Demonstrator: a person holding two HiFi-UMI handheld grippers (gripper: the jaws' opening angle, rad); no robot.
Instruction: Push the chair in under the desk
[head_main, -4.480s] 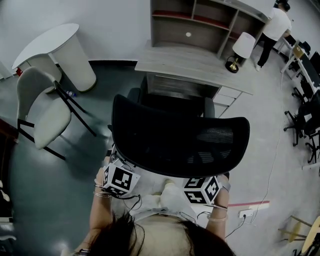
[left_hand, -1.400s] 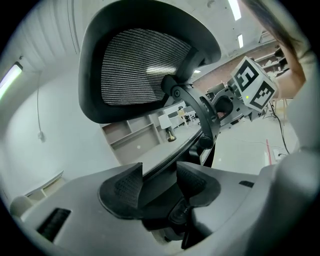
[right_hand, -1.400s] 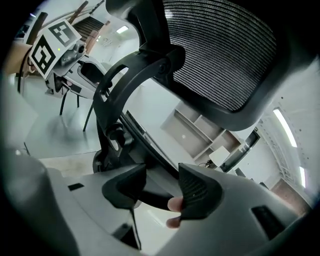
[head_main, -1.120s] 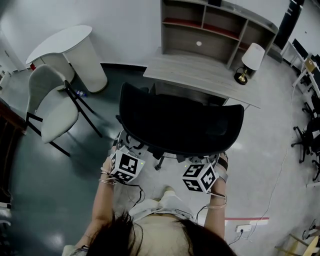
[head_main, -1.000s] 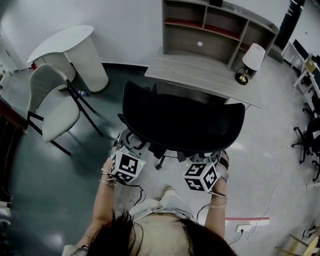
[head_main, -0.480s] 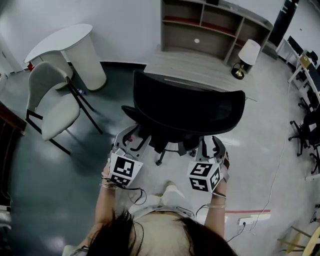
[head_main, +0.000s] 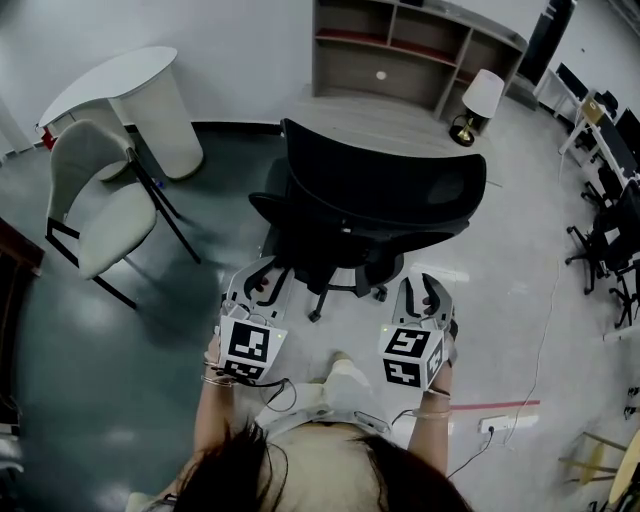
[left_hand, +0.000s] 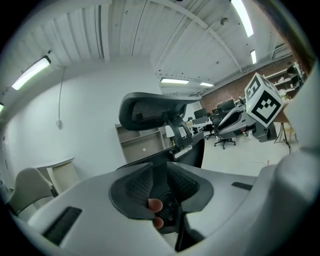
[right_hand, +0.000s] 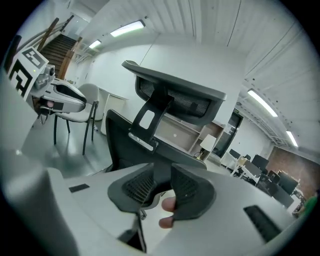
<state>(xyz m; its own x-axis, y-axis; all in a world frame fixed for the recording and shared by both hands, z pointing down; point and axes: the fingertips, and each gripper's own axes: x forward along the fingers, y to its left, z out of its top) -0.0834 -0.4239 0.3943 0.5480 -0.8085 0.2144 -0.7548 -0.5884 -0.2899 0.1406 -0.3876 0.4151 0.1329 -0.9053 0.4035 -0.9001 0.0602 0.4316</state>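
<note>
The black mesh office chair stands with its seat toward the grey desk, backrest facing me. Both grippers hang behind it and touch nothing. My left gripper is a little short of the chair's base, and my right gripper is at the same depth. In the left gripper view the chair rises beyond the left gripper, whose jaws are closing with nothing between them. The right gripper is also closing on nothing, with the chair ahead of it.
A white chair and a white round table stand at the left. A shelf unit sits on the desk's far side, with a lamp on the desk's right end. Black office chairs line the right edge.
The chair has rolled away from me toward the desk. Both grippers have come off its backrest, pulled back and narrowed their jaws.
</note>
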